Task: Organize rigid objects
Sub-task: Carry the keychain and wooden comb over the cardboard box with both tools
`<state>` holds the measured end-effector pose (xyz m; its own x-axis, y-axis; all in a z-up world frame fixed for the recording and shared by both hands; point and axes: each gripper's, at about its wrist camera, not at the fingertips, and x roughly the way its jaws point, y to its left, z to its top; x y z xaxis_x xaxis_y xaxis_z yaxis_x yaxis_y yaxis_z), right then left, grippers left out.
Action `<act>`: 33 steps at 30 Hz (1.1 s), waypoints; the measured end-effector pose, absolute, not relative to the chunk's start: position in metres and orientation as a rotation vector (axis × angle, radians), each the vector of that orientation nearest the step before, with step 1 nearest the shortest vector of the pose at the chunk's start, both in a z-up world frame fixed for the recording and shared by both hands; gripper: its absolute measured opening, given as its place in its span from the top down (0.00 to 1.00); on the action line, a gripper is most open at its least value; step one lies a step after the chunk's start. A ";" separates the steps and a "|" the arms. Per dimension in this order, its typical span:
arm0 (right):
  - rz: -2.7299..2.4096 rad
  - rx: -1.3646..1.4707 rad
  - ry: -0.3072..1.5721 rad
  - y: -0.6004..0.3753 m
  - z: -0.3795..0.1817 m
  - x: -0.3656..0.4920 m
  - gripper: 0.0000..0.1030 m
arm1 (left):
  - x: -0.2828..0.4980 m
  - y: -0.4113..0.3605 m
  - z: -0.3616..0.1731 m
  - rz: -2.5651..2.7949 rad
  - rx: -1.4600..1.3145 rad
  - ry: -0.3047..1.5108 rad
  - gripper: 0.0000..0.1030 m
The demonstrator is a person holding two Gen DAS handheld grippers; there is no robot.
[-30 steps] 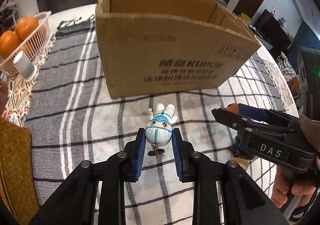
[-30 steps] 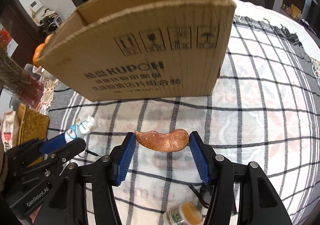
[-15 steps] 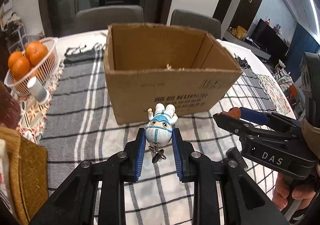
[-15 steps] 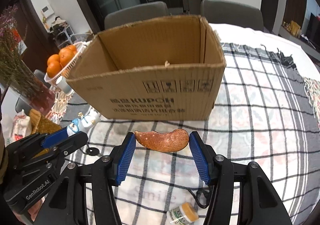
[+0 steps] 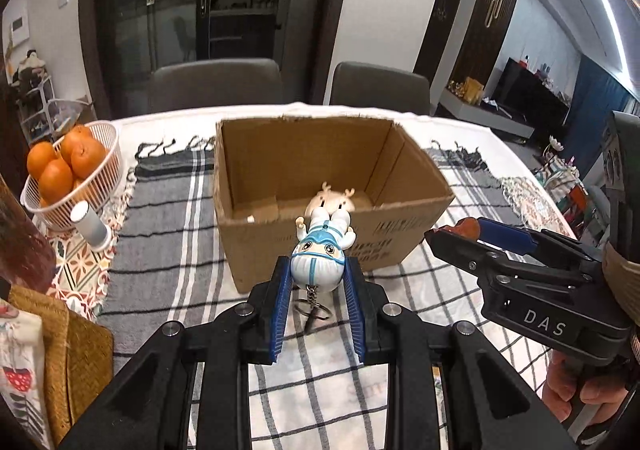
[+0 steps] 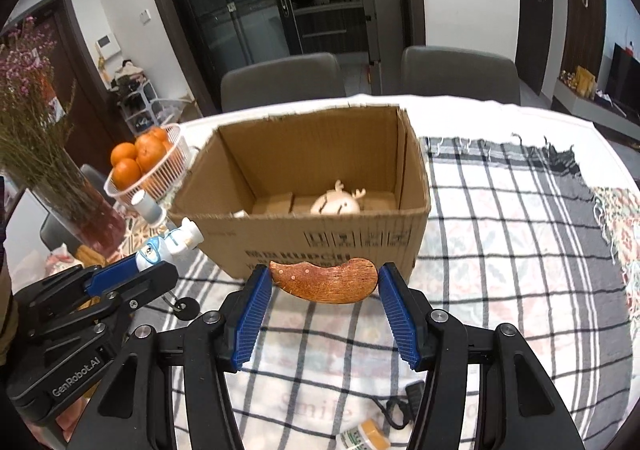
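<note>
My left gripper (image 5: 318,282) is shut on a small blue-and-white figurine keychain (image 5: 320,254), held above the tablecloth in front of the open cardboard box (image 5: 280,246). Its key ring (image 5: 312,310) hangs below. My right gripper (image 6: 324,290) is shut on a flat brown wooden piece (image 6: 325,284), held level before the box (image 6: 328,242). A cream antlered toy (image 6: 336,204) lies inside the box; it also shows in the left wrist view (image 5: 332,200). Each gripper shows in the other's view: right gripper (image 5: 460,234), left gripper (image 6: 160,254).
A white basket of oranges (image 5: 92,178) and a small white cylinder (image 5: 90,226) stand left of the box. A vase of dried flowers (image 6: 80,218) is at far left. A small bottle (image 6: 364,436) and a black cord (image 6: 396,406) lie near the front edge. Two chairs stand behind the table.
Both grippers have risen with their objects, from table level to above the box's rim, so the box's inside and the antlered toy now show.
</note>
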<state>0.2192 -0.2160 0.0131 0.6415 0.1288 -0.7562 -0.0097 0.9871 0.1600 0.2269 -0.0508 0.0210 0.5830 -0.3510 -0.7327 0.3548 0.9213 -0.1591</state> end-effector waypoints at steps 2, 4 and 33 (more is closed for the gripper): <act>0.081 0.142 0.856 -0.216 0.019 0.219 0.45 | 0.227 -0.051 0.028 -0.414 0.004 0.838 0.74; 0.084 0.140 0.840 -0.215 0.025 0.218 0.45 | 0.228 -0.050 0.033 -0.416 0.002 0.826 0.74; 0.092 0.091 0.741 -0.218 0.082 0.257 0.45 | 0.276 -0.061 0.088 -0.412 0.011 0.736 0.74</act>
